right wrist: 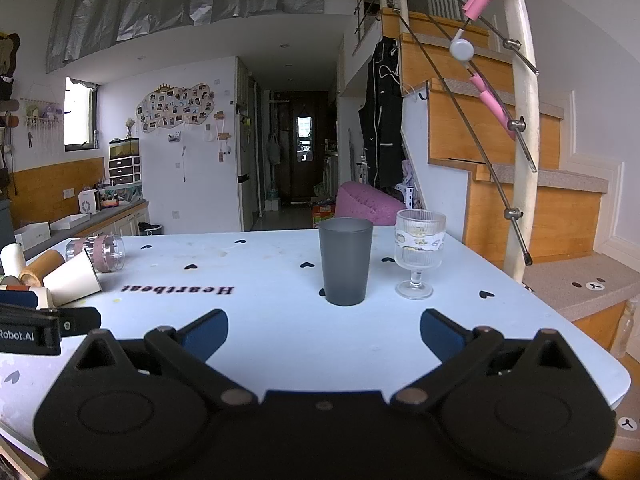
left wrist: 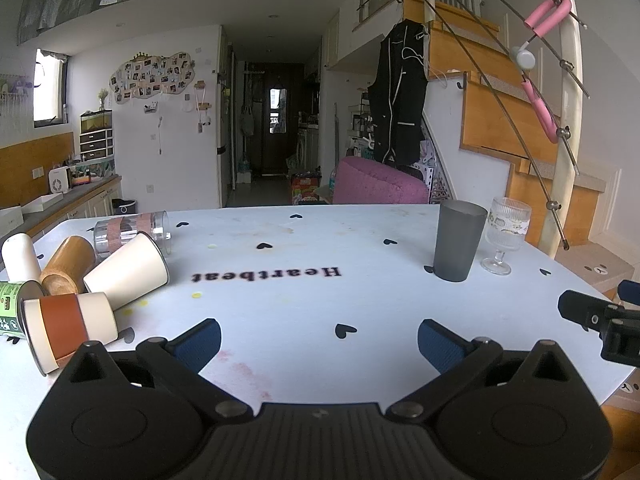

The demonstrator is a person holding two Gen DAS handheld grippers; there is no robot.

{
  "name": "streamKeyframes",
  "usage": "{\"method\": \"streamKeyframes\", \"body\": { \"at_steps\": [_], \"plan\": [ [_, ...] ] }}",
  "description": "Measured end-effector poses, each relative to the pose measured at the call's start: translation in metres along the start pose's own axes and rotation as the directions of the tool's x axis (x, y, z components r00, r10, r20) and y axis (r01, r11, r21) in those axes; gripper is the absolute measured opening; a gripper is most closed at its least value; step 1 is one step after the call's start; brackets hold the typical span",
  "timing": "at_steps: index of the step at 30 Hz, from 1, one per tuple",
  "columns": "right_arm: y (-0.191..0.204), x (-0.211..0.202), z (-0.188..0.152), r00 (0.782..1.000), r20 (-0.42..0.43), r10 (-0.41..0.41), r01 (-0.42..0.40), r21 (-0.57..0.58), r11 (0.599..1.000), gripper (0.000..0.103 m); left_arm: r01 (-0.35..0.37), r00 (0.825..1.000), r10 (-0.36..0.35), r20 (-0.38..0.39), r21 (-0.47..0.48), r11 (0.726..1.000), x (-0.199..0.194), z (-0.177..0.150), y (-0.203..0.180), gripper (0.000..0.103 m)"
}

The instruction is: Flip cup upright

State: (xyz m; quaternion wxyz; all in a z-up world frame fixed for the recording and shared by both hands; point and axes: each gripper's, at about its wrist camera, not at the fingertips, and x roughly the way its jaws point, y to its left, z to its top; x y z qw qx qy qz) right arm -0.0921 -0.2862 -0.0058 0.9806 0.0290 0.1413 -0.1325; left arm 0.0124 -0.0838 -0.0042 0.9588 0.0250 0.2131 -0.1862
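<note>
Several cups lie on their sides at the table's left: a cream cup with a brown band point(left wrist: 64, 330), a plain cream cup point(left wrist: 126, 272) point(right wrist: 72, 279), a wooden cup point(left wrist: 66, 264), a clear glass with a pink band point(left wrist: 128, 230) point(right wrist: 98, 251), a white cup point(left wrist: 18, 256) and a green can point(left wrist: 12, 304). A grey tumbler point(left wrist: 458, 240) point(right wrist: 345, 260) and a stemmed glass point(left wrist: 504, 236) point(right wrist: 418, 252) stand upright at the right. My left gripper point(left wrist: 319, 342) is open and empty above the table's near part. My right gripper point(right wrist: 324, 332) is open and empty, just short of the grey tumbler.
The light blue table point(left wrist: 304, 308) has heart prints and the word "Heartbeat". Its right edge runs beside a wooden staircase point(right wrist: 532, 200) with a white post. A counter point(left wrist: 60, 200) stands at the far left. A pink chair point(left wrist: 376, 184) sits behind the table.
</note>
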Motion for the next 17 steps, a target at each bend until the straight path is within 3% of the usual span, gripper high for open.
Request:
{"method": "streamKeyframes", "body": {
  "at_steps": [17],
  "plan": [
    [-0.0003, -0.0005, 0.0004, 1.0, 0.002, -0.002, 0.002, 0.001, 1.0, 0.103, -0.001, 1.0, 0.001, -0.002, 0.002, 1.0, 0.0002, 0.0003, -0.0001, 0.103]
  ]
}}
